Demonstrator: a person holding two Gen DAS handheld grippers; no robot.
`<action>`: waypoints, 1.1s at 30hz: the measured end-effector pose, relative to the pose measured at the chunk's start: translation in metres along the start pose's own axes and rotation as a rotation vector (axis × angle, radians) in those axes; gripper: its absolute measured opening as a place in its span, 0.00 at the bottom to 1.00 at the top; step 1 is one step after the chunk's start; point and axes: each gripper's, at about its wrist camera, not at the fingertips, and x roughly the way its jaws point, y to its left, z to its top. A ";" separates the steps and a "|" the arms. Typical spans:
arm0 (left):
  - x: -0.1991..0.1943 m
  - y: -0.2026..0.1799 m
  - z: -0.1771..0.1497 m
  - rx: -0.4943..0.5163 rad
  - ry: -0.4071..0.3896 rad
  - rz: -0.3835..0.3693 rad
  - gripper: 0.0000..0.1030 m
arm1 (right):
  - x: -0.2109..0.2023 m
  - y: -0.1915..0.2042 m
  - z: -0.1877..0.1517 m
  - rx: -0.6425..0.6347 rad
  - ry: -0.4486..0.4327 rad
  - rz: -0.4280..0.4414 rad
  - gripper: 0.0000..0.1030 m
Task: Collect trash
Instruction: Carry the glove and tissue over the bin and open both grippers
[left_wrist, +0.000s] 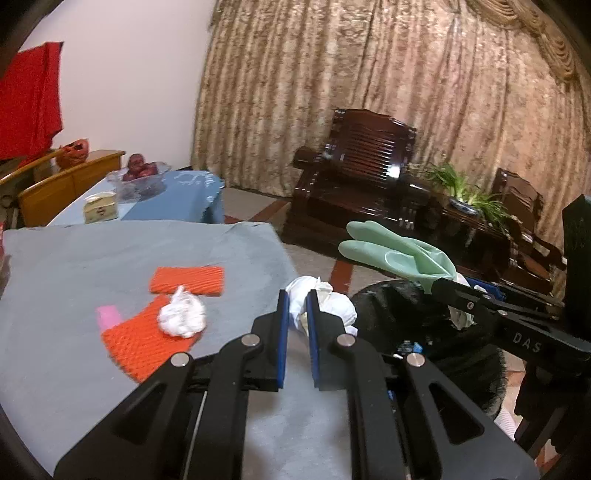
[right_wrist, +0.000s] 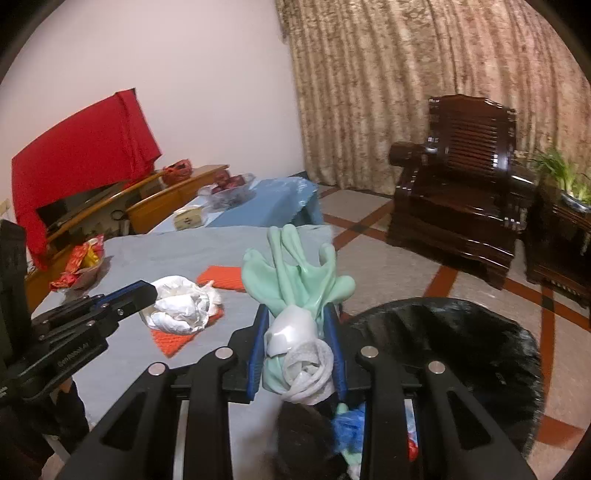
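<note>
My left gripper (left_wrist: 297, 300) is shut on a crumpled white plastic wad (left_wrist: 325, 301), held over the right edge of the grey-blue table cloth (left_wrist: 110, 254). In the right wrist view the same wad (right_wrist: 181, 302) hangs at the left gripper (right_wrist: 147, 290). My right gripper (right_wrist: 297, 313) is shut on a pale green rubber glove (right_wrist: 295, 269) with a white rolled cuff. The glove (left_wrist: 395, 253) sticks out of the right gripper (left_wrist: 439, 285) above the black trash bag (left_wrist: 417, 325). The bag (right_wrist: 461, 332) gapes open beside the table. Another white wad (left_wrist: 181, 314) lies on orange foam netting (left_wrist: 144, 343).
A second orange net (left_wrist: 188, 280) and a pink slip (left_wrist: 109, 315) lie on the cloth. Snack packets (right_wrist: 79, 264) sit at its far left. Beyond are a blue table (left_wrist: 177, 203) with a tissue box (left_wrist: 99, 209) and fruit bowl (left_wrist: 138, 177), and a dark wooden armchair (left_wrist: 354, 184).
</note>
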 end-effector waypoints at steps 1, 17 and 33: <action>0.001 -0.005 0.000 0.006 0.000 -0.009 0.09 | -0.004 -0.006 -0.001 0.008 -0.004 -0.013 0.29; 0.047 -0.089 -0.005 0.110 0.028 -0.143 0.09 | -0.041 -0.089 -0.018 0.086 -0.017 -0.195 0.29; 0.104 -0.128 -0.024 0.158 0.118 -0.198 0.20 | -0.028 -0.136 -0.045 0.130 0.044 -0.325 0.57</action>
